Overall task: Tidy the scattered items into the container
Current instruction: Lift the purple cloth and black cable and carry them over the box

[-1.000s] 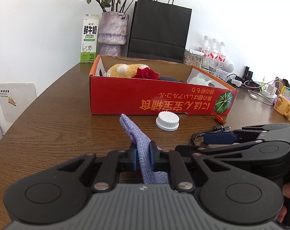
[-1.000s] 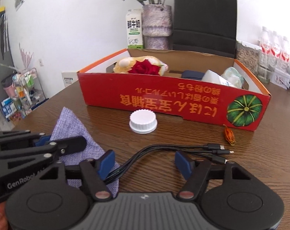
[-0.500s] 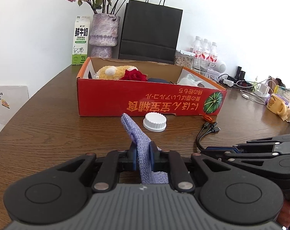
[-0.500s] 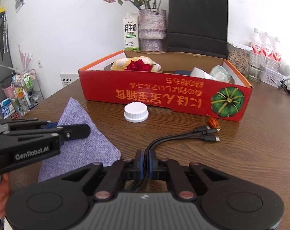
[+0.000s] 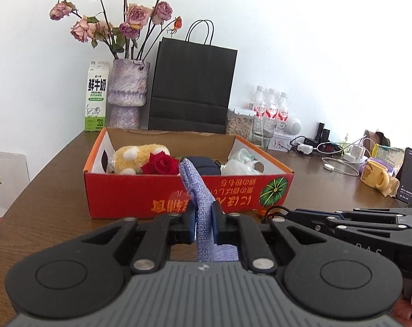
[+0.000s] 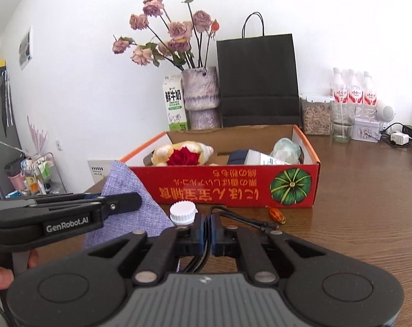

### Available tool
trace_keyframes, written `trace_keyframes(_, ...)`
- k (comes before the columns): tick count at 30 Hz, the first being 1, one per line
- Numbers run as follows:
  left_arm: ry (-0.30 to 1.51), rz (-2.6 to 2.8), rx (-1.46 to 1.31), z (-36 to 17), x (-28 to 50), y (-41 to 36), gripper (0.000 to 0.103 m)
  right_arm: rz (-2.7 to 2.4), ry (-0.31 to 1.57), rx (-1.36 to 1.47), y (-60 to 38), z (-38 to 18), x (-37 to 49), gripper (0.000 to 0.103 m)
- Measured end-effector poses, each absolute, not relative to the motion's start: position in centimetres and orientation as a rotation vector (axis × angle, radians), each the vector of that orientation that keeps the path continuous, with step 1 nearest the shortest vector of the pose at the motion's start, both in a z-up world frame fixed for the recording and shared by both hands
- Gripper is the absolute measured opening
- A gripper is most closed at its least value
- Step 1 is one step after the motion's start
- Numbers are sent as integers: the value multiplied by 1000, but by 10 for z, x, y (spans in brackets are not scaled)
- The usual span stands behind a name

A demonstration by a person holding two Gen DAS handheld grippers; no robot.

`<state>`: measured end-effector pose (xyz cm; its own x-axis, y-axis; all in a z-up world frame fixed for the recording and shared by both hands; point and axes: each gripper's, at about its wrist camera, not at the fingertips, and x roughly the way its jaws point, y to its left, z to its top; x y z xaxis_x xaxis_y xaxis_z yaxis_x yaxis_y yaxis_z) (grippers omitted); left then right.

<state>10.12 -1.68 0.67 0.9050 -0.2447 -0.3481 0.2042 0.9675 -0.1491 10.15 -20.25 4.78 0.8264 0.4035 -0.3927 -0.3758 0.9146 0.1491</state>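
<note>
Left tool [image 5: 203, 222] clamped on lilac cloth [image 5: 199, 204]; right tool [image 6: 206, 231] clamped on black cable [image 6: 234, 218]. Right view only: white cap [image 6: 182, 212] on counter [image 6: 369, 204], before red box [image 6: 233, 188].

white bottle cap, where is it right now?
In the right wrist view the white cap sits on the table in front of the red box, between the purple cloth and the black cable.
</note>
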Motion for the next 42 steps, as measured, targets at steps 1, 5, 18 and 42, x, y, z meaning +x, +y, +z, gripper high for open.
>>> trace_keyframes(1,361,-233,-111,10,102,-17,12,416,416,69,-204,51,101,4)
trace_keyframes(5,318,-232,-118,25,105,-18,12,411,355,84,-207,66,99,4)
trace_keyframes(18,202,-214,-139,64,120,-11,12,403,208,103,-214,109,114,3)
trace_keyframes(42,100,-102,-209,72,239,-4,12,364,132,116,-191,135,254,3)
